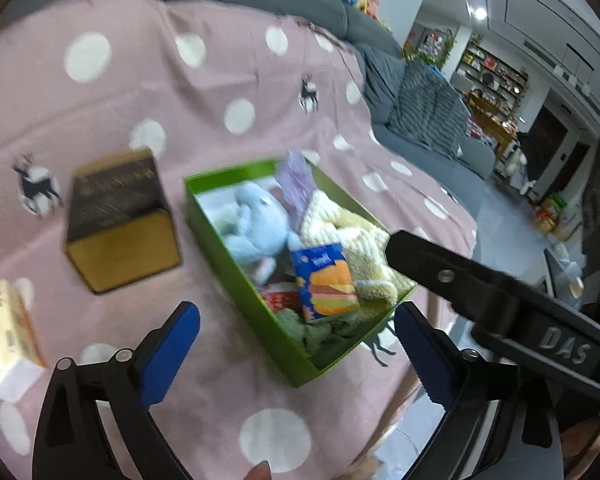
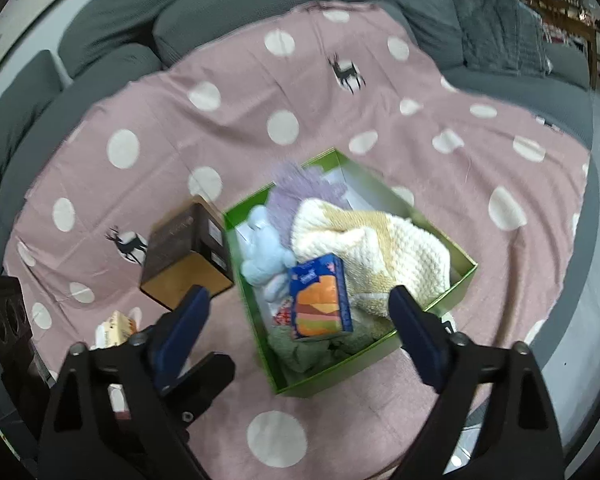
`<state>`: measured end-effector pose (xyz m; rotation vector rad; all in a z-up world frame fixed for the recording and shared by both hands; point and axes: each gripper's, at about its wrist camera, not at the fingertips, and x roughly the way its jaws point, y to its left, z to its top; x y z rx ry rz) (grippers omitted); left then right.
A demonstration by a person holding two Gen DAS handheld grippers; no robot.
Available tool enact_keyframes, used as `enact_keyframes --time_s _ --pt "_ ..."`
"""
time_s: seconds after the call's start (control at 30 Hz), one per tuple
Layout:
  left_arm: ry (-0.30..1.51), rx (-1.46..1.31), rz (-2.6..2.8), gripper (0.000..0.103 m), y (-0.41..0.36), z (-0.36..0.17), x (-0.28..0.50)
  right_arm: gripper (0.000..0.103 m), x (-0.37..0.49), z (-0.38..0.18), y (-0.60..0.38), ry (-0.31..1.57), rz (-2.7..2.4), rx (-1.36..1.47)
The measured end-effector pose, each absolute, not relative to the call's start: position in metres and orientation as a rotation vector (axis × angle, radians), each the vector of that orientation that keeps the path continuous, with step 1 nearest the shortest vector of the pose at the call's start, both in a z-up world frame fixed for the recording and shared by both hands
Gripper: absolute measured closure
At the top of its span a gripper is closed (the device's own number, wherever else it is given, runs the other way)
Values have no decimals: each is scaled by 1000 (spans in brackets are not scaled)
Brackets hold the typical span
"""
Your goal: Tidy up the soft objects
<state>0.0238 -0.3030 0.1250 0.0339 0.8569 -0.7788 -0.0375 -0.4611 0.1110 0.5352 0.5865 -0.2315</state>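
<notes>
Closest to me, the left gripper (image 1: 296, 340) hangs over the pink spotted blanket (image 1: 220, 92) with its blue pads spread wide and nothing between them. The right gripper (image 2: 300, 320) is the same: jaws gaping, empty, held above the near edge of the green box (image 2: 256, 316).

That green box sits in the middle of the blanket, and the soft things are all inside it. At its near end, around 6 o'clock, lies a green knitted piece (image 2: 300, 354). On top of that, leaning up, is a blue tissue pack with a burger picture (image 2: 320, 300). At about 3 o'clock in the box a cream and yellow knit (image 2: 384, 248) is bunched up, and at 9 o'clock a pale blue plush toy (image 2: 266, 256). Farther back, near 12 o'clock, a lilac fuzzy piece (image 2: 300, 188) pokes above the rim.

Just outside the box at 9 o'clock stands a brown and gold carton (image 2: 188, 256). Beyond the blanket runs a grey sofa (image 2: 220, 4).
</notes>
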Motion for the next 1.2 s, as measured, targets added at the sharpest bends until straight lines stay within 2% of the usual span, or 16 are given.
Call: enact_keyframes --time_s 0.37,1.2 --pt "749 35 -691 5 -261 153 -14 1 -91 139 -432 446 -260 471" --pt "736 75 -686 5 -254 156 -53 1 -130 140 -408 425 -340 384"
